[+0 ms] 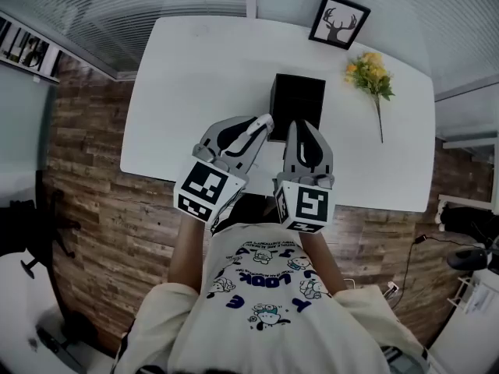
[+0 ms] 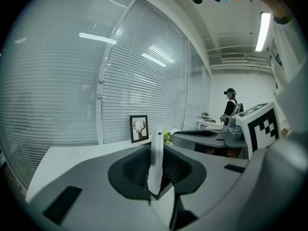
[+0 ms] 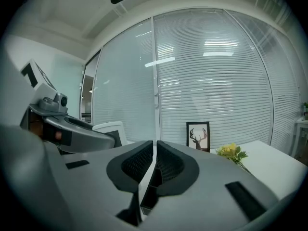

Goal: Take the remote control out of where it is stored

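A slim white remote control (image 2: pixel 156 165) stands edge-on between the pads of my left gripper (image 2: pixel 157 150), which is shut on it. In the head view the left gripper (image 1: pixel 263 128) hovers over the white table (image 1: pixel 187 92), just left of an open black box (image 1: pixel 297 100), with the remote's white tip showing at the jaws. My right gripper (image 1: pixel 300 128) sits beside it at the box's near edge. Its jaws (image 3: pixel 154 150) are shut with nothing between them, and the black box (image 3: pixel 148 192) shows below them.
A framed deer picture (image 1: pixel 339 20) leans at the table's back edge and yellow flowers (image 1: pixel 371 72) lie to the right of the box. Window blinds run behind the table. A person (image 2: pixel 231 104) stands far off in the left gripper view.
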